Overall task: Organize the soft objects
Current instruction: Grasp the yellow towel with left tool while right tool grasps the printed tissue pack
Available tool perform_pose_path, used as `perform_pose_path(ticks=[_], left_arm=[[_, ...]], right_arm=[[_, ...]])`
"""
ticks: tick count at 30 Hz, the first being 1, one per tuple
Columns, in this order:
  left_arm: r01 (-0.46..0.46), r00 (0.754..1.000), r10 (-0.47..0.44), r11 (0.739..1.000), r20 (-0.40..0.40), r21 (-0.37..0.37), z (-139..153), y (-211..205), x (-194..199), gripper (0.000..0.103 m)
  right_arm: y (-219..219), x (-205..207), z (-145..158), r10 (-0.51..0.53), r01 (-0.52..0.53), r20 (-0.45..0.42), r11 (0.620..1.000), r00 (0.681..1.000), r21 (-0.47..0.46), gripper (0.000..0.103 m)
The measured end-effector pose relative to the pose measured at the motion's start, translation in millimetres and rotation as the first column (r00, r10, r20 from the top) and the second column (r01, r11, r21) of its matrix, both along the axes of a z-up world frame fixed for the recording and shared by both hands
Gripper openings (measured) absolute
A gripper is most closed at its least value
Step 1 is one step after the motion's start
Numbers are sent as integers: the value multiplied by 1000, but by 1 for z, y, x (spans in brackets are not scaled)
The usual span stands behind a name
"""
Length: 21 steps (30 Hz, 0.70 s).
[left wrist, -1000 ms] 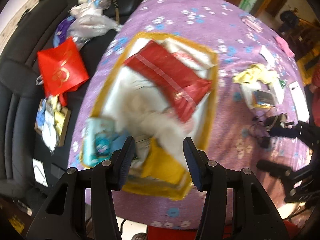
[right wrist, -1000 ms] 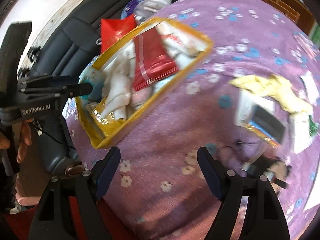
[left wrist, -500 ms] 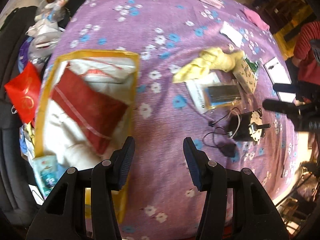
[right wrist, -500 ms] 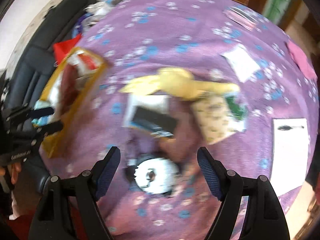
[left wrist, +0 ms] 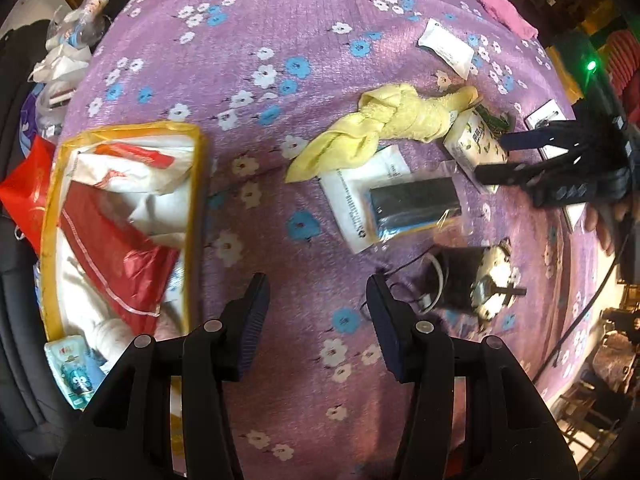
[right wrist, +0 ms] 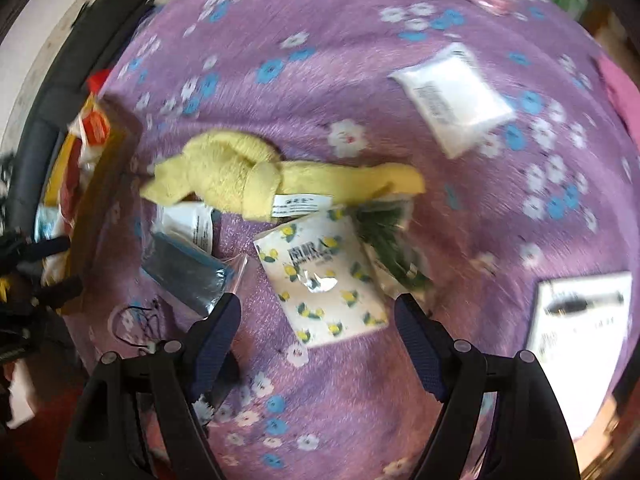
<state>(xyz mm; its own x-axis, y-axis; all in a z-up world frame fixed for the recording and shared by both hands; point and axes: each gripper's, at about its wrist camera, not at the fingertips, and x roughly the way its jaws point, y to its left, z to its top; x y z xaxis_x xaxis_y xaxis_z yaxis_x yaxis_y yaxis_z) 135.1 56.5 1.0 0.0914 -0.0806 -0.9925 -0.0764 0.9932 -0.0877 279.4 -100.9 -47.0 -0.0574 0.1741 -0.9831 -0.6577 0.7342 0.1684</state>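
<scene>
A yellow-rimmed clear storage bag (left wrist: 194,184) lies at the left of the purple flowered cloth, holding a red packet (left wrist: 116,248) and white soft items. A knotted yellow towel (left wrist: 384,124) lies mid-table; it also shows in the right wrist view (right wrist: 236,180). A lemon-print tissue pack (right wrist: 324,276) lies just ahead of my right gripper (right wrist: 318,320), which is open and empty. That pack shows in the left wrist view (left wrist: 474,146) too. My left gripper (left wrist: 318,300) is open and empty over bare cloth, right of the bag. The right gripper appears at the right (left wrist: 500,160).
A white pouch with a dark packet (left wrist: 412,204), a small motor with wires (left wrist: 476,284), a white sachet (right wrist: 454,96), a pink cloth (left wrist: 508,14) and a notepad with a pen (right wrist: 580,320) lie on the cloth. A black sofa with a red bag (left wrist: 20,192) is at the left.
Both grippers swung right, away from the storage bag. The left now hovers over bare cloth; the right came over the towel and the lemon-print tissue pack. Both stayed open.
</scene>
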Motion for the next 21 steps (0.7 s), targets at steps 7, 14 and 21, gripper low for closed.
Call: perform_pose_path(ticks=[7,14,21], left_arm=[[158,987,-159,987,18,36,-1,-29,33,50],[337,936,-342,939,83,76,8,-59,84,50],[494,868,-496,867,25,74,-23,-93,130,50]], right_arm=[[1,3,-15,-37,37,80,999,996,2,65],[-15,-11,-6,-79,78,40,996,996,37,54],[-29,-19,-11,-146,152,-108,987,983,53,54]])
